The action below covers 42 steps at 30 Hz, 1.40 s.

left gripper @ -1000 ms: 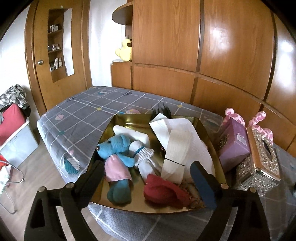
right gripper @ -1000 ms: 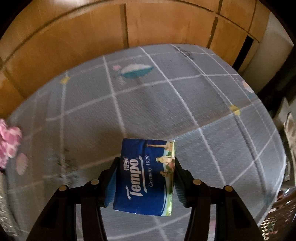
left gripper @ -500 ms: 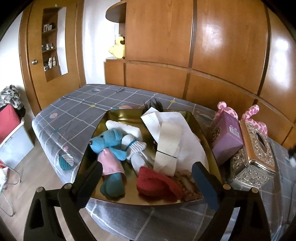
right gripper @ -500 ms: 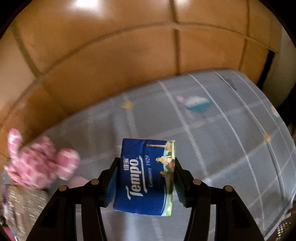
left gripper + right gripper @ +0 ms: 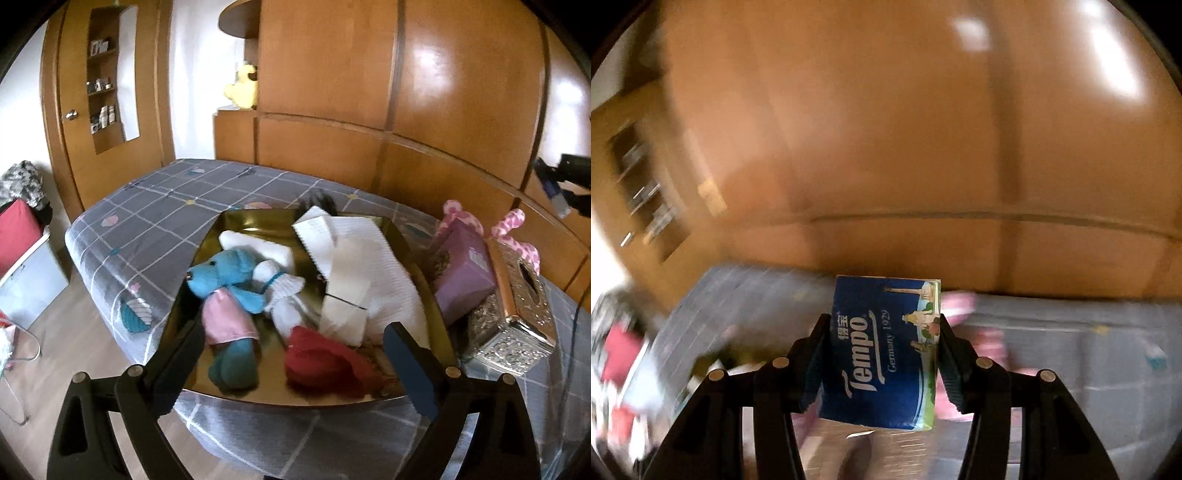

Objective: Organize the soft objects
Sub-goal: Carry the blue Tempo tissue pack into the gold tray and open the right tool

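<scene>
The blue Tempo tissue pack (image 5: 882,354) sits pinched between the jaws of the right gripper (image 5: 881,363), a pad pressed against each of its long sides, its printed face turned to the camera. Past the jaws everything is blurred: a grey checked bed (image 5: 1071,350) below a wall of wooden panels (image 5: 886,147).

The left gripper (image 5: 295,365) has its jaws spread wide with nothing between them. Just ahead of them lies a gold tray (image 5: 236,229) on the bed. Inside it, nearest the left jaw, is a blue plush bear (image 5: 225,280) in a pink dress; a red cloth (image 5: 321,358) lies between the jaws, and white folded towels (image 5: 354,273) are beyond the right jaw. Outside the right jaw stand a purple box (image 5: 465,273) and a silver tissue box (image 5: 517,306).
</scene>
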Each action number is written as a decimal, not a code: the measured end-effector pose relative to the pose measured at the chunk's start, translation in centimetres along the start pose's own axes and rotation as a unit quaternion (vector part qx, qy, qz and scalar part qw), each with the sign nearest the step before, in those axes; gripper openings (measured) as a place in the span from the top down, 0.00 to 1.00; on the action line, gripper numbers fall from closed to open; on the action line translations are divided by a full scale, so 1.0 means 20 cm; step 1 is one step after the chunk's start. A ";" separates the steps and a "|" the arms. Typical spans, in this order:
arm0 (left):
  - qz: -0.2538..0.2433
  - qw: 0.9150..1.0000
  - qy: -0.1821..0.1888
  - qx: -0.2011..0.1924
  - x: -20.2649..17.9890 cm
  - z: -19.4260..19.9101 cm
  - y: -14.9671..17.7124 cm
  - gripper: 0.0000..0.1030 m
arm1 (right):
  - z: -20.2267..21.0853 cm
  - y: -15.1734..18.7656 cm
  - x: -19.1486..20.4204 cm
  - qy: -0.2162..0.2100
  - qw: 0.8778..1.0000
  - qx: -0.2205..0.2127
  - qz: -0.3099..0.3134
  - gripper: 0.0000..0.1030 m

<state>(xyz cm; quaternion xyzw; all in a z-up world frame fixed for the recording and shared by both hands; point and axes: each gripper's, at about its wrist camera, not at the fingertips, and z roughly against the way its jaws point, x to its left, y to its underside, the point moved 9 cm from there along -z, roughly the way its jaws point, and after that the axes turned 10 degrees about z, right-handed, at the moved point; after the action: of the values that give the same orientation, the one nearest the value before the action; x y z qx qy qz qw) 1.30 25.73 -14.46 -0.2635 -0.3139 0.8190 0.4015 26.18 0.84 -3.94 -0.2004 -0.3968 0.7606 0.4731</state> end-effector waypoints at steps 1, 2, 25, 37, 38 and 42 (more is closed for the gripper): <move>0.003 1.000 -0.003 0.001 0.02 0.00 0.00 0.05 | -0.05 0.03 0.17 -0.027 0.999 0.010 0.028 0.48; 0.007 1.000 -0.007 0.002 0.04 -0.01 -0.01 0.05 | -0.09 0.06 0.31 -0.049 0.997 0.021 0.051 0.48; 0.044 0.998 -0.038 0.002 0.24 -0.03 -0.05 0.00 | -0.51 0.95 1.12 -0.104 0.948 0.184 0.236 0.46; 0.031 0.999 -0.034 -0.012 0.15 0.03 -0.06 0.00 | -0.32 0.87 1.03 -0.075 0.968 0.124 0.206 0.34; 0.029 0.999 -0.038 -0.013 0.14 0.03 -0.06 0.00 | -0.31 0.86 1.01 -0.072 0.969 0.120 0.203 0.34; 0.024 0.998 -0.048 -0.017 0.13 0.05 -0.06 0.00 | -0.23 0.83 0.96 -0.050 0.976 0.100 0.188 0.34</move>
<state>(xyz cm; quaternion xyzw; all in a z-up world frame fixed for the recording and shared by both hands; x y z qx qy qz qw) -0.28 28.12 -13.45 -0.2379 -0.3409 0.8345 0.3618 10.97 15.75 -18.47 -0.1849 -0.2973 0.8807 0.3192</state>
